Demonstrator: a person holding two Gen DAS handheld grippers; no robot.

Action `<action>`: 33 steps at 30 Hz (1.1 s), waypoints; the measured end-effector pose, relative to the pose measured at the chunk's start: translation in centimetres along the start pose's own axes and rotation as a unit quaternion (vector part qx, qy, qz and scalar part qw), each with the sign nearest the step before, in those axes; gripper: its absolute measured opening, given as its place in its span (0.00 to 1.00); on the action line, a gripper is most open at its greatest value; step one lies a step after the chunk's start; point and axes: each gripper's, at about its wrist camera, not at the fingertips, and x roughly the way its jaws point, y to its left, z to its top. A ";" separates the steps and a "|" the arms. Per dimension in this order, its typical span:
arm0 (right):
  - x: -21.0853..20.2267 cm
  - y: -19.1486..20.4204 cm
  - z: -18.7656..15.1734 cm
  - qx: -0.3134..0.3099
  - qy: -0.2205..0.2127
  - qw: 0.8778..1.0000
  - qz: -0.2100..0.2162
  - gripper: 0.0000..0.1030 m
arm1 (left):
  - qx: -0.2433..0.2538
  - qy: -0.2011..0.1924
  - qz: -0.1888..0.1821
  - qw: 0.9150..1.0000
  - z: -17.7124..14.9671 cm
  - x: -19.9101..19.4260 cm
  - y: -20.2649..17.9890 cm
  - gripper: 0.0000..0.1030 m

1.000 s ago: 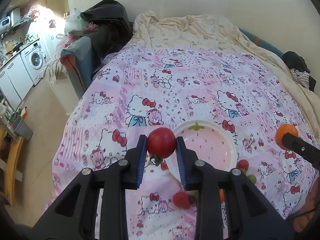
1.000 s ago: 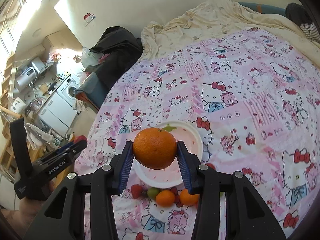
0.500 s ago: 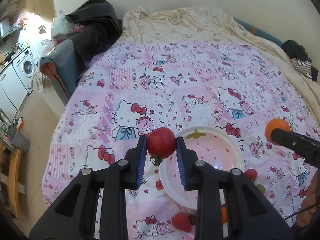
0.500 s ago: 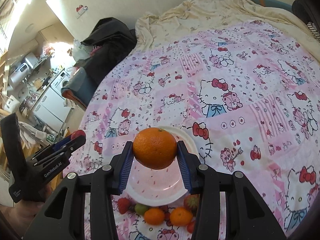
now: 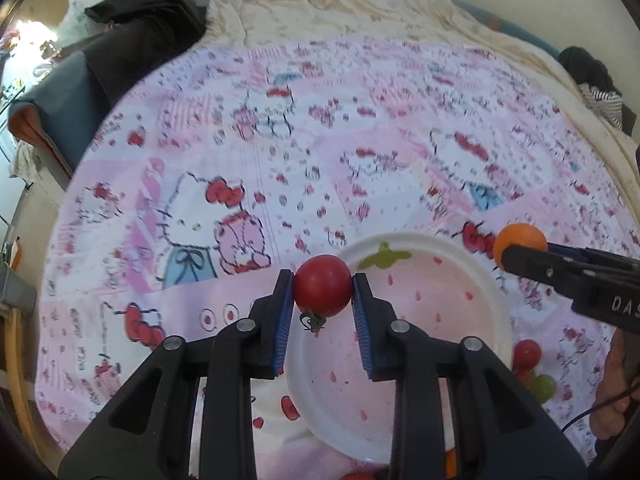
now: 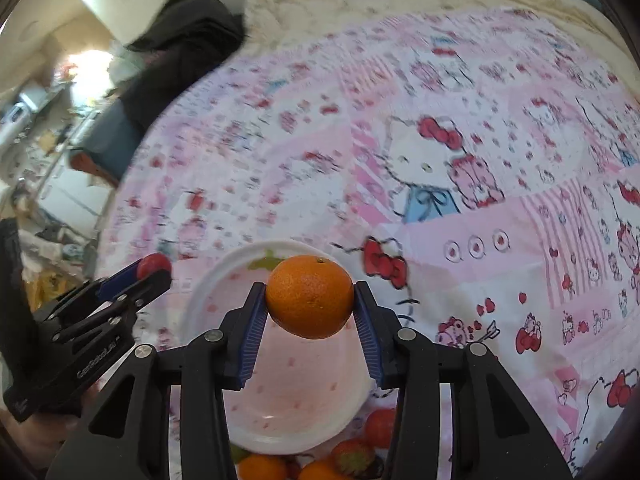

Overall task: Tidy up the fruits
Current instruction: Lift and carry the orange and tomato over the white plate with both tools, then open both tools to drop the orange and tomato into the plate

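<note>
Left claw (image 5: 323, 294) clamped on round red tomato (image 5: 322, 285), right claw (image 6: 310, 300) on round orange mandarin (image 6: 310, 297), both above white strawberry-print plate (image 5: 494, 300) on bed. Lower gently onto bare plate centre, release apart, avoid rolling off rim.

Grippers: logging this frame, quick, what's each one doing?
Left gripper: shut on the tomato.
Right gripper: shut on the orange.

Both fruits lower, nearer the plate (image 5: 496, 292)
</note>
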 end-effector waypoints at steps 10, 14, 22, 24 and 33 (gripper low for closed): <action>3.8 -1.6 -0.2 0.013 0.046 0.999 -0.018 0.44 | 0.005 0.035 0.007 0.999 -0.7 3.6 -0.1 0.25; 4.4 -1.6 0.0 0.005 0.045 0.999 -0.023 0.44 | 0.000 0.042 0.008 0.999 -0.7 4.4 0.1 0.25; 4.6 -2.0 0.1 0.015 0.050 0.999 -0.008 0.46 | 0.007 0.042 0.013 0.999 -0.5 4.7 -0.4 0.26; 4.8 -2.1 0.0 0.019 0.055 0.998 -0.002 0.46 | 0.007 0.044 0.014 0.999 -0.3 4.8 -0.5 0.26; 4.6 -2.3 0.0 0.043 0.053 0.996 0.052 0.47 | 0.016 0.042 0.007 0.999 -0.3 4.2 -1.0 0.53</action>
